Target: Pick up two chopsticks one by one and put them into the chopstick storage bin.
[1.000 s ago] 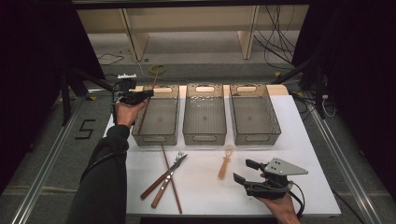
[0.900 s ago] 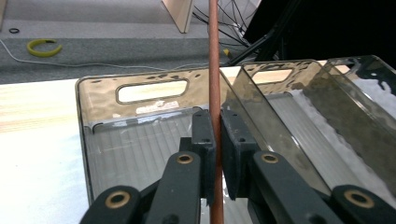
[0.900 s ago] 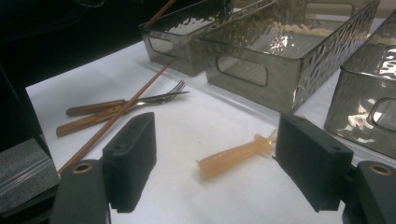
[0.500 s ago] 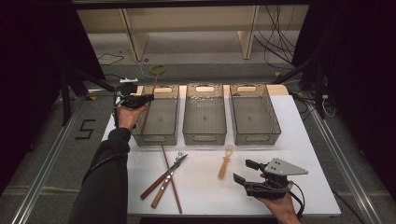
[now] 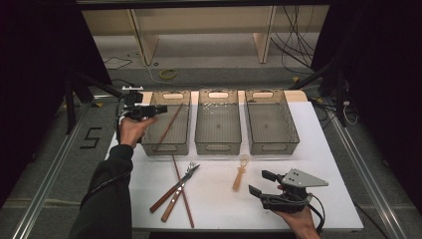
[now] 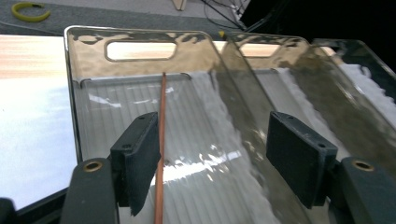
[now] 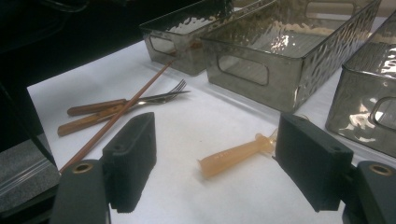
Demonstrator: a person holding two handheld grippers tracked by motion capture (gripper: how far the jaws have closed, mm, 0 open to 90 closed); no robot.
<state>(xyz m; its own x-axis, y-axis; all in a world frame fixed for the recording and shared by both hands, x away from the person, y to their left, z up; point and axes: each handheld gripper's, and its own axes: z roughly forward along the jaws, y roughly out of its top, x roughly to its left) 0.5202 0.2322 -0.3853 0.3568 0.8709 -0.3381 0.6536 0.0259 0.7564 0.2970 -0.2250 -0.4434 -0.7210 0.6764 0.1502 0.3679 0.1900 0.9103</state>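
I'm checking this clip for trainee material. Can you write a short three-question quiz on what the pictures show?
1. True or false: the chopstick in the left bin lies flat on the bin's floor.
2. How do the left gripper jaws stand?
A. pressed on the chopstick
B. apart, having just been opening, chopstick beside one pad
C. shut on nothing
3. Which item on the table lies nearest the right gripper?

Key
1. False: it leans in the bin, its upper end toward the far wall.
2. B
3. The pale small utensil; the forks and the second chopstick lie farther to its left in the high view.
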